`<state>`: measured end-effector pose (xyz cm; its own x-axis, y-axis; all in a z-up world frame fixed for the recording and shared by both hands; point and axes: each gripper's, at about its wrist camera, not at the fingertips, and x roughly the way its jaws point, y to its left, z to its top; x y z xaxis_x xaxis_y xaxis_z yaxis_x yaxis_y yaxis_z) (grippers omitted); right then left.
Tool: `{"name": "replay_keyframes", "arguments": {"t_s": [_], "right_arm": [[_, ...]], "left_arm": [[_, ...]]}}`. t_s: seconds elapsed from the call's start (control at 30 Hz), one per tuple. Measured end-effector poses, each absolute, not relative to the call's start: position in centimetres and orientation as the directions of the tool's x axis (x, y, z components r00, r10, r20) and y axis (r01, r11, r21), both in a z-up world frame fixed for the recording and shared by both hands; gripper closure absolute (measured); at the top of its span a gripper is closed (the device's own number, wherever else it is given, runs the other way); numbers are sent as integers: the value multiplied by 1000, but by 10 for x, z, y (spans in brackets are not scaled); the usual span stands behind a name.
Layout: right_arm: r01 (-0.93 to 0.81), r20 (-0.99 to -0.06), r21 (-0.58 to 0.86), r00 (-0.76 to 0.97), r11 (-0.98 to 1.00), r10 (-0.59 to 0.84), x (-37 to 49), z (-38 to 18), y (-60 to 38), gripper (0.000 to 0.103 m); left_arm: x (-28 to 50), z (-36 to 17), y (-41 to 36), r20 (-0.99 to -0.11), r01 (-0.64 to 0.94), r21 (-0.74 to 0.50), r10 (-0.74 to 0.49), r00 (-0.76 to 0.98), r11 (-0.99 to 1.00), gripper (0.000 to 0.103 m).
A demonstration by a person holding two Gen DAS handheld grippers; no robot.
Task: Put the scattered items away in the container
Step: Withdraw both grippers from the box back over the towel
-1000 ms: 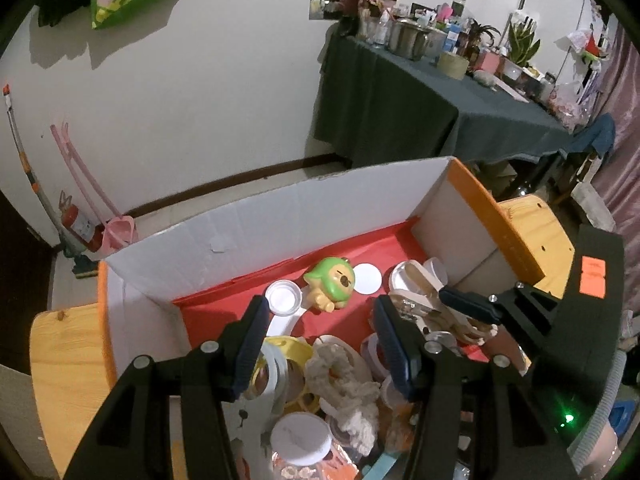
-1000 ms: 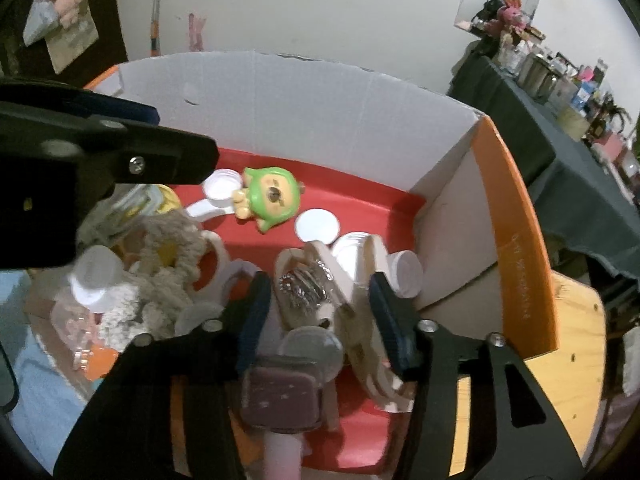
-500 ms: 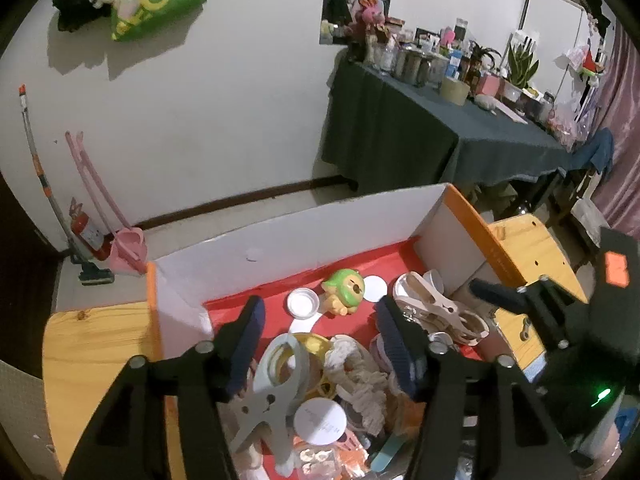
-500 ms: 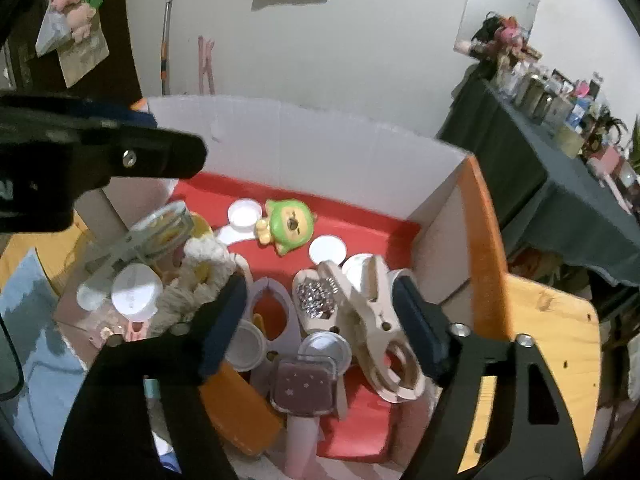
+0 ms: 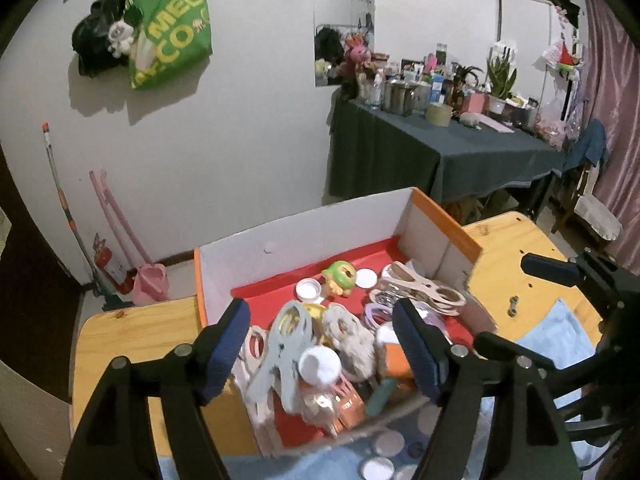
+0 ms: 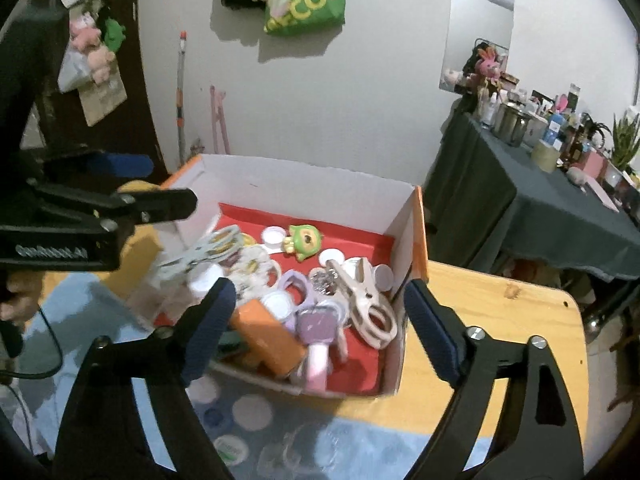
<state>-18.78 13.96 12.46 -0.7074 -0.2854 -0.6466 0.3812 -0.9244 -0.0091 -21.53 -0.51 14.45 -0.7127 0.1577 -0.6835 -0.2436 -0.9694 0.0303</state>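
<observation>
Right wrist view alone shows you the pink hairbrush (image 6: 318, 334) between your empty, widening right gripper (image 6: 318, 322); left gripper (image 5: 326, 350), likewise opening, frames a grey clip (image 5: 280, 354).

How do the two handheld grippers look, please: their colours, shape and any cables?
Both the left gripper and right gripper have matte black angular frames with silver screws and two fingers faced with ribbed dark blue pads. A thin black cable hangs by the left one.
</observation>
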Motion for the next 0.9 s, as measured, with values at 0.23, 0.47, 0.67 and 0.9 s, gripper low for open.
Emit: {"name": "replay_keyframes", "arguments": {"t_s": [0.23, 0.47, 0.67, 0.9], "right_arm": [[392, -621, -10, -724, -920, -301, -144, 133, 142, 16], [384, -626, 3, -720, -923, -301, -115, 122, 156, 16], [365, -669, 22, -686, -931, -285, -99, 93, 170, 16], [339, -708, 36, -655, -940, -264, -90, 68, 184, 16]], "left_arm": [[-168, 147, 4, -639, -255, 62, 158, -753, -965, 18], [-134, 129, 4, -667, -299, -11, 230, -709, -954, 15], [-119, 96, 10, -704, -334, -5, 241, -668, -943, 15], [-114, 59, 15, -745, -395, 16, 253, -618, -919, 15]]}}
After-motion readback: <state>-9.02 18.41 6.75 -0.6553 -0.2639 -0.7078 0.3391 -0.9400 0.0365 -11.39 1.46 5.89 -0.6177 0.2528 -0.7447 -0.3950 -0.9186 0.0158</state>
